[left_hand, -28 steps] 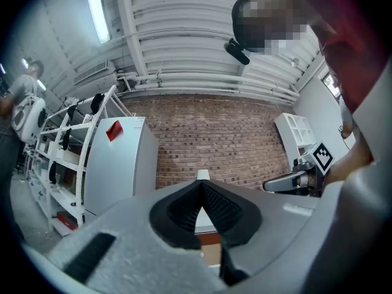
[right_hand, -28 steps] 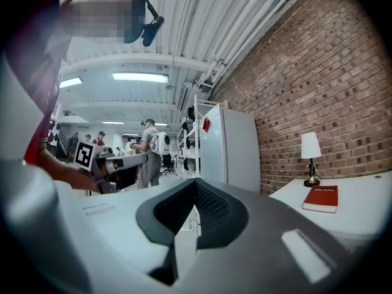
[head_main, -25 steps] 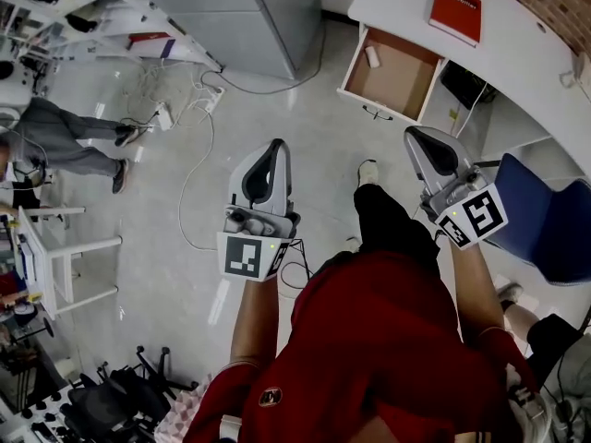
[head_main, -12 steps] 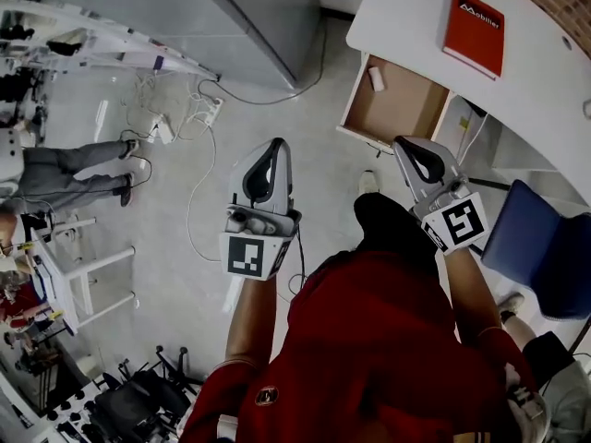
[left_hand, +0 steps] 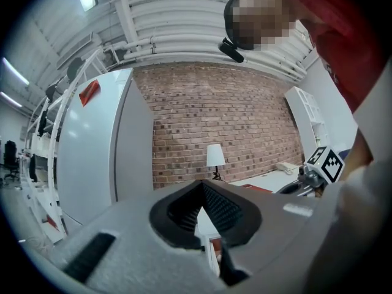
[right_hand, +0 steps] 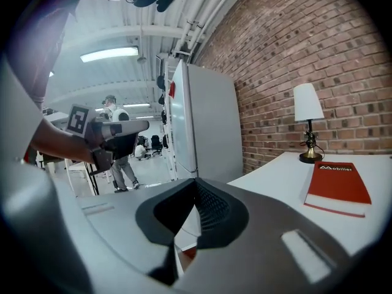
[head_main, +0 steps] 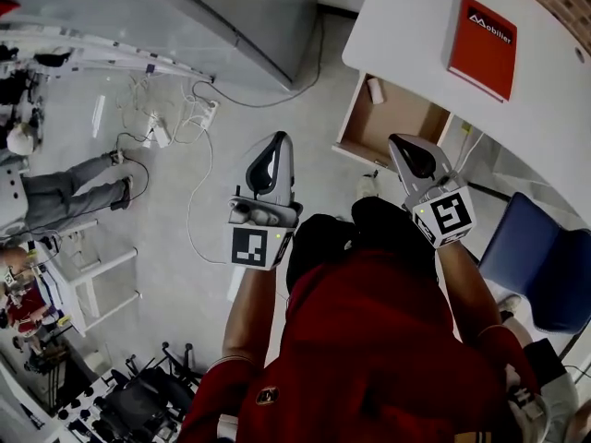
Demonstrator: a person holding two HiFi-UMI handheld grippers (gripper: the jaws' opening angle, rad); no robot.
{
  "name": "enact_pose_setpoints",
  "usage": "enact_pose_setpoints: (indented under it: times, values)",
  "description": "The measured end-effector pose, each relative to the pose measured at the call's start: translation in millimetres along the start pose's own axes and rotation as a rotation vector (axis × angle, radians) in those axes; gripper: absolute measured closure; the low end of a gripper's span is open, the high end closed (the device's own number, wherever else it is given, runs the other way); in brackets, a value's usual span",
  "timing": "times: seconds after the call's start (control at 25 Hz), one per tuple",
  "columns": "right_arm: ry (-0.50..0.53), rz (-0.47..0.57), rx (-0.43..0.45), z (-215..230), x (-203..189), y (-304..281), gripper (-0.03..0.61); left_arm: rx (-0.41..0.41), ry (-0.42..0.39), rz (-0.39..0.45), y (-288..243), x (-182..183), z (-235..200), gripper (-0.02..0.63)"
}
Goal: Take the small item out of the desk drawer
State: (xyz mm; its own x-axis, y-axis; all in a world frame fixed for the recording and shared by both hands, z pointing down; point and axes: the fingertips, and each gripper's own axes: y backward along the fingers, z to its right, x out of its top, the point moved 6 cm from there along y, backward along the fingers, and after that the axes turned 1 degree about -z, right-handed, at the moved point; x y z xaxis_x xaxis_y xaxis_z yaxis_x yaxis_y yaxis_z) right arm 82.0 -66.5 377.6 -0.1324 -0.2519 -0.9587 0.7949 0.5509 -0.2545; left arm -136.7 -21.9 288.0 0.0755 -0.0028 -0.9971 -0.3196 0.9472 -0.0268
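Note:
The wooden desk drawer stands pulled out from the white desk in the head view. A small white item lies in its far left corner. My right gripper hovers just in front of the drawer's front edge, jaws shut and empty. My left gripper is held over the floor to the drawer's left, also shut with nothing in it. In the left gripper view, the left gripper points at the brick wall and desk. In the right gripper view, the right gripper points past the desk edge.
A red book lies on the desk, and a lamp stands at its back. A blue chair is at the right. A grey cabinet and floor cables are to the left. A person stands far left.
The desk and drawer have drawn closer and lower in the head view. Both grippers have advanced towards the drawer, the right one now near its front edge.

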Motion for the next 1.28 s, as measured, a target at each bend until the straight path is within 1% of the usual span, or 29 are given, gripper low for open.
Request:
enact_pose_setpoints:
  times: [0.24,0.36,0.64,0.8,1.12,1.28]
  values:
    - [-0.022,-0.070,-0.045,15.1,-25.1,-26.2,0.566,-0.023,0.004,-0.032,-25.2,-22.4,-12.7,0.611]
    - [-0.028,-0.104,-0.070,20.0,-37.5,-41.8,0.566,-0.045,0.019,-0.054,-34.2,-37.3,-22.1,0.611]
    - [-0.018,-0.191,-0.123,42.2,-82.2,-81.0,0.566,-0.127,0.047,-0.105,-61.4,-90.5,-30.3,0.611]
    - [-0.013,-0.233,-0.152,54.5,-103.8,-100.9,0.566,-0.156,0.072,-0.136,-76.6,-121.1,-37.4,0.611]
    - [-0.016,-0.295,-0.193,79.1,-146.8,-134.6,0.554,-0.212,0.094,-0.158,-106.5,-160.6,-46.9,0.611]
    - [-0.045,-0.333,-0.224,89.6,-175.2,-149.9,0.537,-0.240,0.100,-0.169,-115.6,-175.9,-52.0,0.611]
